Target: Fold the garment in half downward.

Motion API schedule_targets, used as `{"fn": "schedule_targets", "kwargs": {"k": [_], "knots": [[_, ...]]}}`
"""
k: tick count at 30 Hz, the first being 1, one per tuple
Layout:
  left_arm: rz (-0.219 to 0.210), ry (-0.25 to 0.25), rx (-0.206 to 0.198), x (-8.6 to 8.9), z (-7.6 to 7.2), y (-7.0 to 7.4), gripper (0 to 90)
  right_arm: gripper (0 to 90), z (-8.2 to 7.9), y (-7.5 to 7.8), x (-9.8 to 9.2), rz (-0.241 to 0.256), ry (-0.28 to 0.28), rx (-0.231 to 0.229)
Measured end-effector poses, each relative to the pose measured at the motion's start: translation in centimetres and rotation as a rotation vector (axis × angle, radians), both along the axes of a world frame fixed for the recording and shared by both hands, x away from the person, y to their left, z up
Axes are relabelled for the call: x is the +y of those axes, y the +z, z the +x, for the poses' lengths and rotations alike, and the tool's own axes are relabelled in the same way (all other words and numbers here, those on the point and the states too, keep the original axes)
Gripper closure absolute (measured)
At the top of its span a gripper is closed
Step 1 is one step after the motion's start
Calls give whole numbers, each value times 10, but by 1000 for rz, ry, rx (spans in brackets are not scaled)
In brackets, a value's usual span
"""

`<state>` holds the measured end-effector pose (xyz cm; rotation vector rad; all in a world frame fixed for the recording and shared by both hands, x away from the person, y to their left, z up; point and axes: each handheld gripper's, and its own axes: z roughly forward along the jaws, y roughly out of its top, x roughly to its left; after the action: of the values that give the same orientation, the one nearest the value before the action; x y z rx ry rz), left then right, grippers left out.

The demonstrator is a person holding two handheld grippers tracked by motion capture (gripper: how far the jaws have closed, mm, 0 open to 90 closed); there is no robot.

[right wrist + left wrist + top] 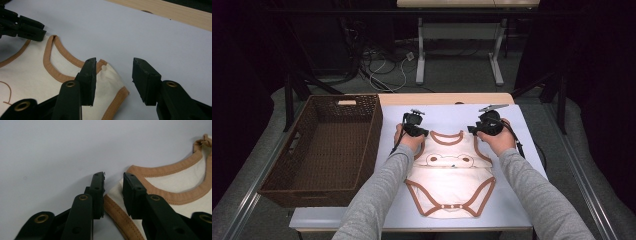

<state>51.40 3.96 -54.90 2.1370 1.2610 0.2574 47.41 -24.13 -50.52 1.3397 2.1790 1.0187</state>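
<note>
A cream baby bodysuit (pixel 451 175) with brown trim and a bear face lies flat on the pale table top, neck opening away from me. My left gripper (pixel 425 133) sits at its left shoulder strap. In the left gripper view the left gripper (pixel 113 178) is open by a narrow gap, with the strap's corner of the bodysuit (pixel 180 180) between the jaws. My right gripper (pixel 470 129) is at the right shoulder. In its own view the right gripper (pixel 115 65) is wide open over the strap end of the bodysuit (pixel 30 70), with nothing pinched.
A dark brown wicker basket (pixel 373 145) stands empty at the table's left side, right next to the left forearm. A wooden strip (pixel 175 12) runs along the table's far edge. Bare table top (pixel 512 200) lies right of the bodysuit. Cables and desk legs are on the floor beyond.
</note>
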Motion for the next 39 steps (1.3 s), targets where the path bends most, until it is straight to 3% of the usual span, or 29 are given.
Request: {"fn": "schedule_targets", "kwargs": {"k": [11, 19, 25, 32, 39], "knots": [[24, -14, 24, 0, -2, 3, 873, 572, 4, -6, -1, -23, -8, 7], [23, -25, 5, -3, -7, 10, 879, 646, 14, -18, -4, -27, -16, 38], [13, -28, -1, -3, -11, 12, 879, 627, 20, -28, -3, -32, -44, 66], [14, -43, 2, -5, -13, 11, 879, 598, 23, -38, -3, -65, -35, 88], [14, -41, 4, -5, -13, 10, 879, 574, 25, -44, -1, -50, -25, 110]]}}
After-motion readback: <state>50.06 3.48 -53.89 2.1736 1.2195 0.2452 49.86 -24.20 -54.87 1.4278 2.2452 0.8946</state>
